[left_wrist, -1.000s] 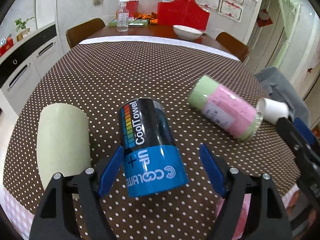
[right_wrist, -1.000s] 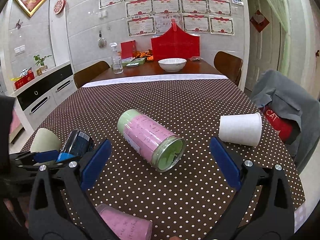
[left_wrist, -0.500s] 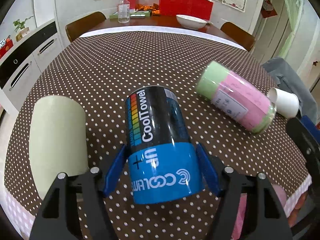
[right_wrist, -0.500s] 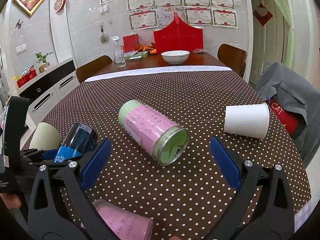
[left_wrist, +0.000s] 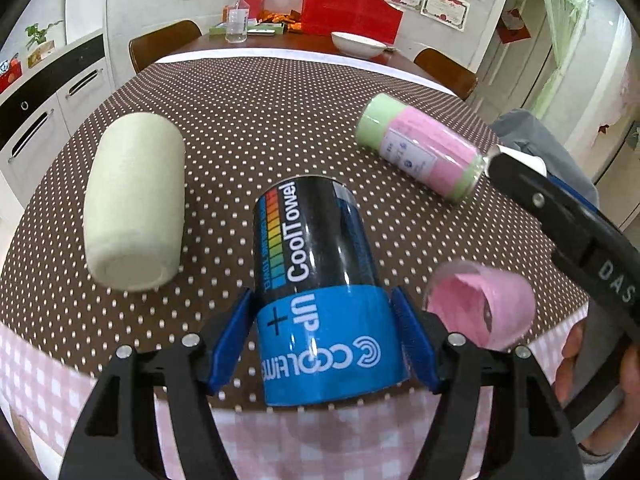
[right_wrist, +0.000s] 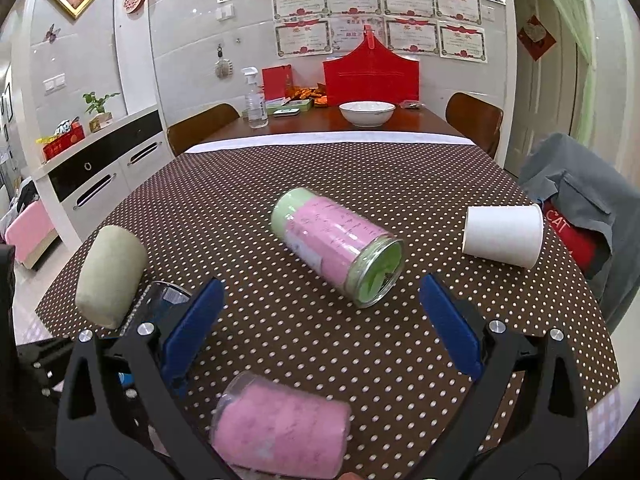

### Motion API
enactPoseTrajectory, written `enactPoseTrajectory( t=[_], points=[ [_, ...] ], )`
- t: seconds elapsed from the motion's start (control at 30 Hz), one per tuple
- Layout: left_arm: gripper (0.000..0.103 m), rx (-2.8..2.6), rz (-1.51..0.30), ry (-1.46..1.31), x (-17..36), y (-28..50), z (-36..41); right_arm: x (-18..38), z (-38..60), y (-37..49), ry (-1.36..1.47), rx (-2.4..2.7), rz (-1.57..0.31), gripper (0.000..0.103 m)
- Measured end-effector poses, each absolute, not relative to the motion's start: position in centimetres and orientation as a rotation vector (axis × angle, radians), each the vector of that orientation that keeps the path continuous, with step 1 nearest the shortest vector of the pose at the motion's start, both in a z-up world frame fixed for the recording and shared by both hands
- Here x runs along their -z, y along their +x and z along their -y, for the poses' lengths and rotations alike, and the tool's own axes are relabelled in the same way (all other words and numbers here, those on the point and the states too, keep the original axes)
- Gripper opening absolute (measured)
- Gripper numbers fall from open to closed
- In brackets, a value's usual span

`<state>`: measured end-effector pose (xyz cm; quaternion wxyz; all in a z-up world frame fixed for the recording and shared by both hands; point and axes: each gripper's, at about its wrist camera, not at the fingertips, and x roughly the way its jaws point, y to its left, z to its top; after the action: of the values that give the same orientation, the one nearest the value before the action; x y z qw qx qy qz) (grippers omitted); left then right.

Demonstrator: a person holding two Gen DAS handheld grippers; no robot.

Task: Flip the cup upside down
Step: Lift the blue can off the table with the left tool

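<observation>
Grasp stage done: black-and-blue cup (left_wrist: 320, 300) clamped at blue band between pads of left gripper (left_wrist: 324, 340), lower centre of left wrist frame, over near edge of dotted tablecloth (left_wrist: 280, 128). Long axis directed away from camera, far end tilted toward frame top. Inversion and set-down judged outstanding. Right gripper (right_wrist: 320, 320) spread wide, nothing held.

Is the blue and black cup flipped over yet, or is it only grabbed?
Only grabbed. The left gripper is shut on the CoolTowel cup, its blue fingers pressing both sides. The cup is tilted, not yet standing upside down on the dotted tablecloth. The right gripper is open and holds nothing. Turning the cup and setting it down is left.
</observation>
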<state>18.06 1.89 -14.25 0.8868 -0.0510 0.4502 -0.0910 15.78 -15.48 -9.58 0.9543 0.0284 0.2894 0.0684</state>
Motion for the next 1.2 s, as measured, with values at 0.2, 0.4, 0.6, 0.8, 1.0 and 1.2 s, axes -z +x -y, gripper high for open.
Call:
enactPoseTrajectory(
  t=[0.2,0.4,0.6,0.8,1.0,1.2],
  points=[
    [0.069,0.209,-0.952,-0.146,14.3,17.8,-2.5,9.3,14.1,15.1,0.031,-0.140,-0.598,0.097],
    [0.070,0.238,-0.966,-0.166,14.5,17.3,-2.7,9.2,13.4,14.6,0.016,-0.132,-0.603,0.097],
    [0.070,0.257,-0.949,-0.156,14.4,16.4,-2.7,9.0,12.7,13.8,0.004,-0.132,-0.600,0.097],
    [0.070,0.259,-0.943,-0.138,14.2,15.5,-2.5,8.9,12.8,13.4,0.004,-0.125,-0.605,0.097],
    [0.070,0.266,-0.963,-0.156,14.4,15.1,-3.0,8.6,13.1,12.9,0.010,-0.119,-0.608,0.097],
    [0.070,0.240,-0.951,-0.144,13.9,14.5,-3.3,8.1,13.0,12.4,0.008,-0.124,-0.604,0.097]
  ],
)
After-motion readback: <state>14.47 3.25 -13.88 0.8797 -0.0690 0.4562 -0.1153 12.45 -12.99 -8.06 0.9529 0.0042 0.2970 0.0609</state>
